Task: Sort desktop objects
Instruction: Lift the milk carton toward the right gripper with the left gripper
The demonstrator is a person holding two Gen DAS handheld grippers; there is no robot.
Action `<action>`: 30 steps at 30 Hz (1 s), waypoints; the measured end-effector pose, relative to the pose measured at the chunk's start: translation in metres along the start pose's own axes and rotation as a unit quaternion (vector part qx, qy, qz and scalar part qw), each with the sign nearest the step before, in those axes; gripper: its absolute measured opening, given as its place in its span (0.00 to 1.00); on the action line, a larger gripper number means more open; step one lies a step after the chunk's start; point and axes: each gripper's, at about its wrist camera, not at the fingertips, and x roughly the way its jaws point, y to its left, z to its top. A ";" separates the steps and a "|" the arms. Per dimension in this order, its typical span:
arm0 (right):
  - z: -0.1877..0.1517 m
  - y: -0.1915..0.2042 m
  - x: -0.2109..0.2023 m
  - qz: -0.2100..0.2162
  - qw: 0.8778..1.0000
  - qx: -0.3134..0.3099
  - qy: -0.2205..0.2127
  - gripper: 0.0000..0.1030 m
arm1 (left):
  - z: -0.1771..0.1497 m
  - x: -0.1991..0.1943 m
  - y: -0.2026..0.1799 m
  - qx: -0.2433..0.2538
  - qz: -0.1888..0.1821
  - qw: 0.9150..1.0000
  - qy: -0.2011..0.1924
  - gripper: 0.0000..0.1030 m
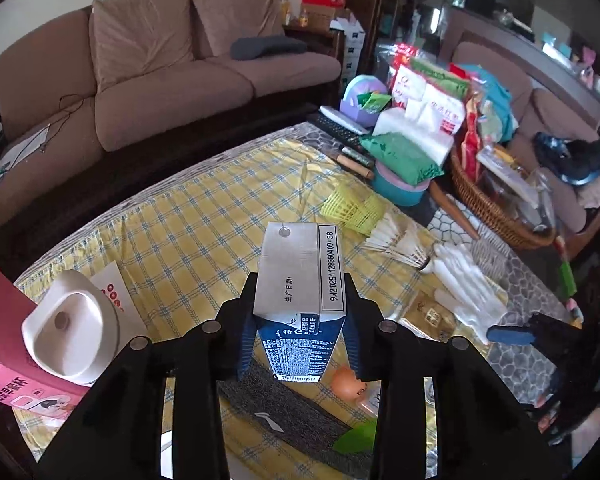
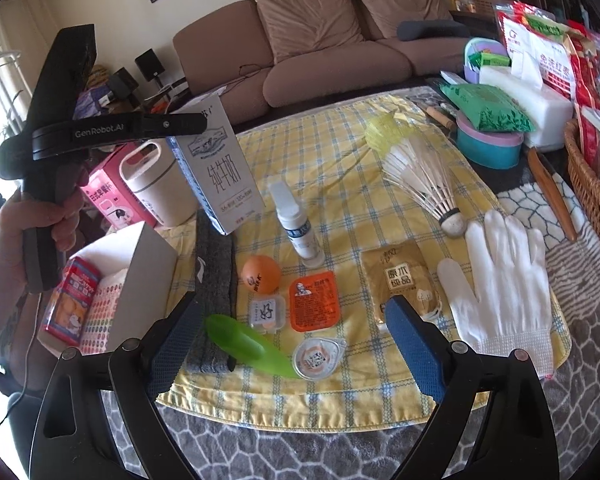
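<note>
A blue-and-white milk carton is clamped upright between the black fingers of my left gripper. In the right wrist view, the carton hangs above the yellow checked cloth, with a hand around the left gripper's handle. My right gripper stands open and holds nothing. It sits low over the cloth's near edge. Between and just beyond its blue pads lie an orange ball, an orange sauce packet, a green leaf-shaped piece and a round sealed cup.
A white spray bottle, grey sock, brown tissue pack, white gloves and shuttlecock lie on the cloth. An open white box and cream cup stand left. Wicker basket and teal tub crowd the right.
</note>
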 end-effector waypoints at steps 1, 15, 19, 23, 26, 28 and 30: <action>0.003 0.009 -0.004 0.011 1.000 -0.009 -0.008 0.91 | 0.001 -0.015 0.000 0.000 -0.006 1.000 -0.005 0.34; -0.012 0.069 0.016 0.447 0.851 0.264 -0.074 0.83 | -0.054 -0.205 0.030 -0.109 -0.141 0.979 -0.099 0.33; -0.012 0.106 0.020 0.454 0.861 0.226 -0.043 0.75 | -0.082 -0.221 0.052 -0.147 -0.160 0.970 -0.108 0.34; -0.009 0.131 0.026 0.443 0.877 0.184 -0.009 0.69 | -0.101 -0.230 0.082 -0.173 -0.170 0.963 -0.113 0.34; -0.009 0.144 0.035 0.441 0.883 0.160 0.007 0.58 | -0.114 -0.237 0.105 -0.197 -0.178 0.957 -0.118 0.34; -0.008 0.155 0.041 0.437 0.887 0.147 0.020 0.57 | -0.120 -0.240 0.117 -0.208 -0.176 0.955 -0.117 0.34; -0.006 0.168 0.040 0.399 0.910 0.110 0.021 0.58 | -0.127 -0.241 0.123 -0.217 -0.167 0.955 -0.113 0.34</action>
